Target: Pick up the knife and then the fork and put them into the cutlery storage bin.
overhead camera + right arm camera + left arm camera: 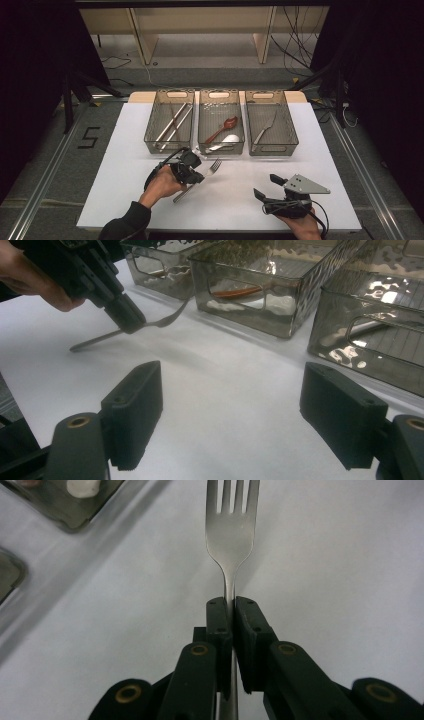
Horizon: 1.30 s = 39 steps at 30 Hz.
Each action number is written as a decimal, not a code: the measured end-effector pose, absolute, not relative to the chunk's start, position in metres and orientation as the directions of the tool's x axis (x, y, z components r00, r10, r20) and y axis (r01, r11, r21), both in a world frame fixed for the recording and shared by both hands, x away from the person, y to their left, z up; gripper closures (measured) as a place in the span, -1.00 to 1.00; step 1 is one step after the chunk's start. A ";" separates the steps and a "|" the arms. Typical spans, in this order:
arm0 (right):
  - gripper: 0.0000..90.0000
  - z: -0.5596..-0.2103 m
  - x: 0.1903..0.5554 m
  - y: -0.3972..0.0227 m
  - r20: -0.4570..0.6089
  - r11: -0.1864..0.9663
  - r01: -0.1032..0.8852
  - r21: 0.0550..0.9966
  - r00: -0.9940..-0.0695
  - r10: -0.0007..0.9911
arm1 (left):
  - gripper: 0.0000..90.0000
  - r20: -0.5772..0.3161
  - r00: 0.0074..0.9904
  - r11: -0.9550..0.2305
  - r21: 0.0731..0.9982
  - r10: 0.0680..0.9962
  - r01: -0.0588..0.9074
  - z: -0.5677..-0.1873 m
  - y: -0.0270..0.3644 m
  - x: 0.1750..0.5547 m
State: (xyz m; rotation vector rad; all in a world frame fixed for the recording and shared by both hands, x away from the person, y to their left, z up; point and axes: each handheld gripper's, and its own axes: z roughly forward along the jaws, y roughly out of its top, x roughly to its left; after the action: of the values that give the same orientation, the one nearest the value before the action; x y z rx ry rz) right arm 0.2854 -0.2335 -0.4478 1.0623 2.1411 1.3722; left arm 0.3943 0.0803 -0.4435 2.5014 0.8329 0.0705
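Note:
A silver fork (232,535) is clamped by its neck in my left gripper (231,607), tines pointing away from the jaws. In the high view the left gripper (194,171) is just in front of the middle bin, and the fork (214,166) slants back toward the person's hand. From the right gripper view the fork (167,320) has its tines raised, while its handle end is down at the white sheet. My right gripper (266,185) rests at the front right. Its jaws (232,390) stand wide apart with nothing between them.
Three smoked clear bins line the back of the white sheet (125,150). The left bin (150,131) holds long metal sticks, the middle bin (221,148) holds a red spoon (223,127) and a white spoon (227,140), and the right bin (292,131) holds a knife (264,131).

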 end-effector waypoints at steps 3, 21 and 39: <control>-0.42 -0.448 0.285 -0.233 0.079 0.236 0.391 0.890 -0.640 0.765 | 0.89 -0.117 0.810 -0.673 0.496 0.575 0.549 -0.439 0.082 0.395; -0.42 -0.448 0.285 -0.234 0.077 0.237 0.391 0.889 -0.639 0.765 | 0.89 -0.173 0.788 -0.549 0.629 0.591 0.550 -0.405 0.082 0.411; -0.42 -0.448 0.285 -0.235 0.084 0.228 0.392 0.891 -0.636 0.767 | 0.89 -0.220 0.784 -0.478 0.687 0.580 0.547 -0.384 0.053 0.439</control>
State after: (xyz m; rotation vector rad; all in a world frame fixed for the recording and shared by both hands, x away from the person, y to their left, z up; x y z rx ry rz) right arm 0.2854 -0.2347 -0.4480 1.0711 2.1338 1.3780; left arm 0.4385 0.0534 -0.3837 2.1826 0.8325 0.0548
